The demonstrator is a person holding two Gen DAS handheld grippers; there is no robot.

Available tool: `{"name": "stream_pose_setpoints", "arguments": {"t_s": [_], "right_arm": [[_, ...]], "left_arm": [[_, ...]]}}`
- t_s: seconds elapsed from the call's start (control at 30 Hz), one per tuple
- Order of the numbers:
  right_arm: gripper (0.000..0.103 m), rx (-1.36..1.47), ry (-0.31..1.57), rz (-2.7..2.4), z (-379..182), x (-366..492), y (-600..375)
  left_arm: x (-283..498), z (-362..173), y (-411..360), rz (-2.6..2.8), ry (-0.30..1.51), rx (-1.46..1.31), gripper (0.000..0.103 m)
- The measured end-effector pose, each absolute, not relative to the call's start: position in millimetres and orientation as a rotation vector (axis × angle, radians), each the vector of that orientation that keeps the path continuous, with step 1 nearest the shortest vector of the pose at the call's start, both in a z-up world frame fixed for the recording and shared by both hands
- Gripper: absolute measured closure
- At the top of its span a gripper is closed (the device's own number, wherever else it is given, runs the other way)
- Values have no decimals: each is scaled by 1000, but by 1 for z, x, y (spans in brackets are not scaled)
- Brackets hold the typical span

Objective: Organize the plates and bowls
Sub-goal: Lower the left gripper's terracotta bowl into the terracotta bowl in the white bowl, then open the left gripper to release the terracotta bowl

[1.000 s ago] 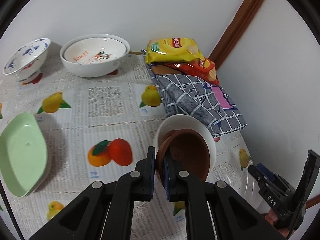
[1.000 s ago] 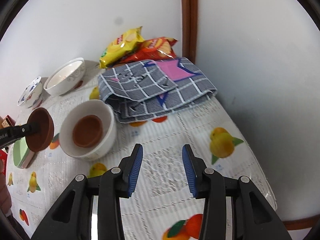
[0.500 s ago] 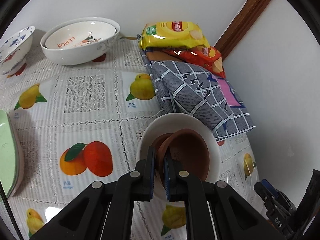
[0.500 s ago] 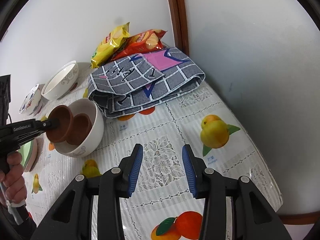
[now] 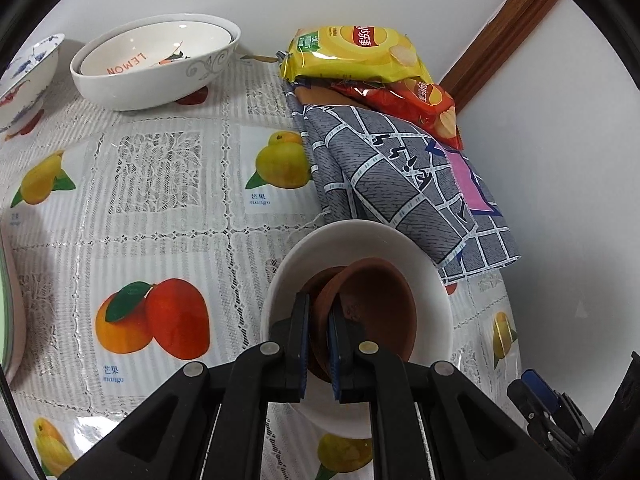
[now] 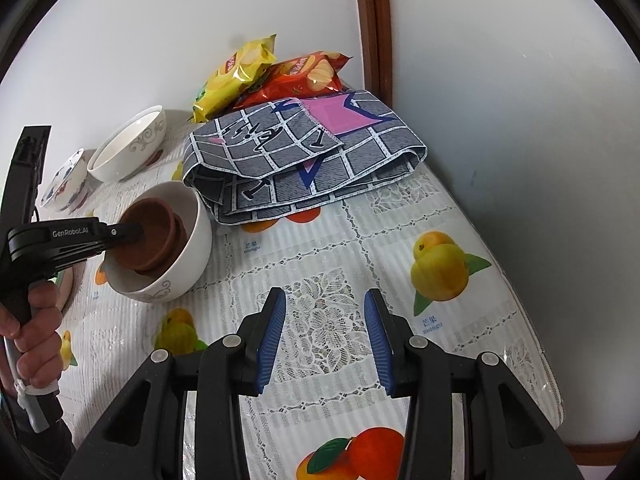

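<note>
My left gripper [image 5: 319, 322] is shut on the rim of a brown clay bowl [image 5: 376, 304]. It holds that bowl tilted inside a white bowl [image 5: 424, 256], over a second brown bowl [image 5: 320, 280] lying in it. The right wrist view shows the same: the left gripper [image 6: 138, 234] holds the brown bowl [image 6: 154, 236] in the white bowl [image 6: 188, 256]. My right gripper [image 6: 325, 340] is open and empty above the tablecloth, to the right of the white bowl.
Two nested white bowls [image 5: 156, 68] and a blue-patterned bowl [image 5: 24, 76] stand at the back. A folded grey checked cloth [image 5: 400, 184] and two chip bags [image 5: 360, 52] lie at the back right by the wall. A green plate's edge [image 5: 6, 300] shows at far left.
My left gripper has carried the brown bowl to the right and lowered it into the white bowl, onto the other brown bowl. The right gripper has stayed open, shifting a little.
</note>
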State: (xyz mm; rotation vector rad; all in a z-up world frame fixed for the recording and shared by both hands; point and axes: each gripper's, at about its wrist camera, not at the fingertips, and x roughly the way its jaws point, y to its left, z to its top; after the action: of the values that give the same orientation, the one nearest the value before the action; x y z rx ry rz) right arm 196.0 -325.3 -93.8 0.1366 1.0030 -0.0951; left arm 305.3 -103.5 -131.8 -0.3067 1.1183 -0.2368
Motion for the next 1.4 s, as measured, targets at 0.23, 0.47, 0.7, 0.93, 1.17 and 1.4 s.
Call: {"name": "stream_pose_setpoints", "arguments": {"t_s": [0.23, 0.47, 0.7, 0.93, 1.17, 1.4], "right_arm": [[62, 139, 1018, -82, -99, 198, -320], [62, 139, 1027, -57, -101, 201, -314], [62, 131, 1030, -32, -101, 204, -303], [62, 127, 1021, -19, -93, 201, -297], [62, 115, 1010, -12, -85, 196, -293], [62, 111, 1007, -6, -81, 196, -291]], "left_arm": [[307, -134, -103, -248, 1123, -332, 94], [306, -135, -103, -264, 1133, -344, 94], [300, -134, -106, -276, 1151, -309, 92], [294, -131, -109, -287, 1162, -278, 89], [292, -124, -110, -292, 1154, -273, 83], [290, -112, -105, -283, 1122, -258, 83]]}}
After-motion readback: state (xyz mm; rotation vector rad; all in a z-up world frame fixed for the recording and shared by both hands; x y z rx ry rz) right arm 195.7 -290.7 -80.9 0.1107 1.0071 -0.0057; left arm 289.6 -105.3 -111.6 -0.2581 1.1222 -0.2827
